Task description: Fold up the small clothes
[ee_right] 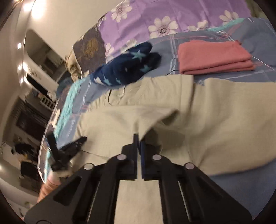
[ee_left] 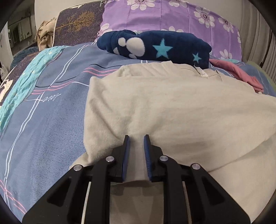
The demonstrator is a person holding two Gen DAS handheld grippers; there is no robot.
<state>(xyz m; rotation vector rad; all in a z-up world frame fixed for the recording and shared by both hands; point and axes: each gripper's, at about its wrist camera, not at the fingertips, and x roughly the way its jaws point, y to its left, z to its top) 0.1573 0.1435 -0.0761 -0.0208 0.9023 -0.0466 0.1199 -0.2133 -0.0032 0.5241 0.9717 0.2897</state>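
Note:
A cream garment (ee_left: 172, 112) lies spread on the blue bedspread (ee_left: 51, 112), with one part folded over itself. My left gripper (ee_left: 136, 136) hovers over its near left part. The jaws stand slightly apart, the cream fabric shows in the gap, and the pads do not press on it. In the right wrist view my right gripper (ee_right: 137, 137) is shut on an edge of the cream garment (ee_right: 215, 120). That edge rises as a lifted flap, with a shadow under it.
A navy fleece piece with stars (ee_left: 155, 46) lies beyond the garment, against purple flowered bedding (ee_left: 163, 15). A folded pink cloth (ee_right: 213, 56) sits at the far right. A beige knotted cloth (ee_left: 44, 36) is at the far left. The bed's left edge (ee_right: 43, 146) drops to the room floor.

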